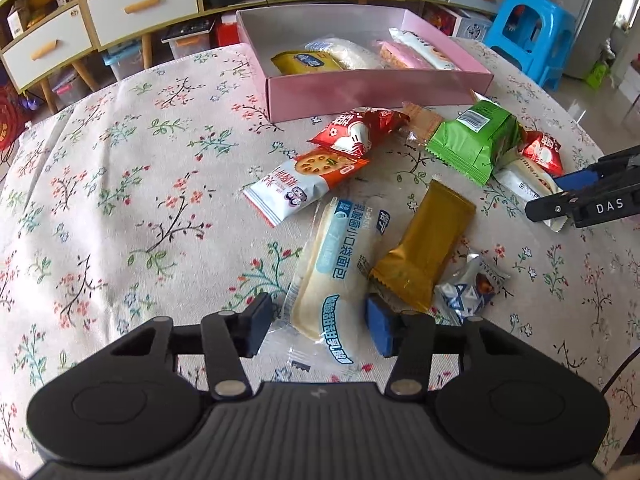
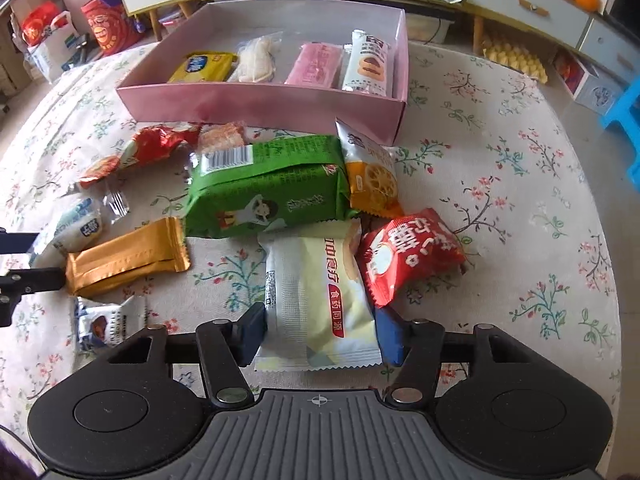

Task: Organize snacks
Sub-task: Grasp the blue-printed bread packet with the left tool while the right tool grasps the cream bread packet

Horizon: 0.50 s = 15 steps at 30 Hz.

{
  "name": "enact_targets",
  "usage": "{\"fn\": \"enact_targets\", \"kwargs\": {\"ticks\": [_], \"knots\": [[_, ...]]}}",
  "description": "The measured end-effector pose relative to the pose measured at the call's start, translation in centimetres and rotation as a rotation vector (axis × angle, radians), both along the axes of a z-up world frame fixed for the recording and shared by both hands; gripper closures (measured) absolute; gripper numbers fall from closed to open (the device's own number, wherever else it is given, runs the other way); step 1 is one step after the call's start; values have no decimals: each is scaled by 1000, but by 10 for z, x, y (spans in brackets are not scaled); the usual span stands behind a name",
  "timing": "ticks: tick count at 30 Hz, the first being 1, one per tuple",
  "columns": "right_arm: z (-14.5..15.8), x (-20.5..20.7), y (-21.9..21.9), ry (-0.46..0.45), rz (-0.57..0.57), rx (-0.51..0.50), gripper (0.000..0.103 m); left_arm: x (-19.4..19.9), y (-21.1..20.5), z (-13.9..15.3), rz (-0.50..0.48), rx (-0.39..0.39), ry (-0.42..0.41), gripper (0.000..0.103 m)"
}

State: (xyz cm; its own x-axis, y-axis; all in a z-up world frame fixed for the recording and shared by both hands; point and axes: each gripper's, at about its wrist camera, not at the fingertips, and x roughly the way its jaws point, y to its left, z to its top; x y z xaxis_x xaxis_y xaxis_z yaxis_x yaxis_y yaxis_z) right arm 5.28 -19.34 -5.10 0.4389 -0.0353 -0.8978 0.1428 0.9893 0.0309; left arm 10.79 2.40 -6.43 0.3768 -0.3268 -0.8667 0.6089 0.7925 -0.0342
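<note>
The left gripper (image 1: 318,326) pinched a long bread packet (image 1: 332,276); the right gripper (image 2: 320,334) clamped a pale cake packet (image 2: 316,304) on the tabletop (image 2: 500,200).

A flowered cloth (image 1: 120,168) covers the desk, its far edge rounding off toward a long low cabinet (image 1: 132,12) with white drawer fronts, wooden handles and slanted wooden legs. Storage bins and boxes (image 1: 120,64) crowd the floor beneath it. Beyond the desk's far right corner stands a blue plastic stool (image 1: 532,32) on a pale glossy floor (image 1: 592,108), lit by daylight.
</note>
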Motion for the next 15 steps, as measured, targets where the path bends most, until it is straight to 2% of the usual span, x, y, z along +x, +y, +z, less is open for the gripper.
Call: {"fn": "enact_targets", "kwargs": {"ticks": [8, 11, 14, 15], "knots": [[1, -17, 9, 32, 82, 17, 48, -12, 17, 1, 77, -13, 89, 60], [1, -26, 13, 50, 113, 24, 48, -24, 19, 2, 56, -20, 111, 61], [1, -33, 17, 59, 134, 26, 47, -35, 14, 1, 9, 0, 102, 53], [2, -34, 17, 60, 137, 28, 46, -37, 12, 1, -1, 6, 97, 48]]}}
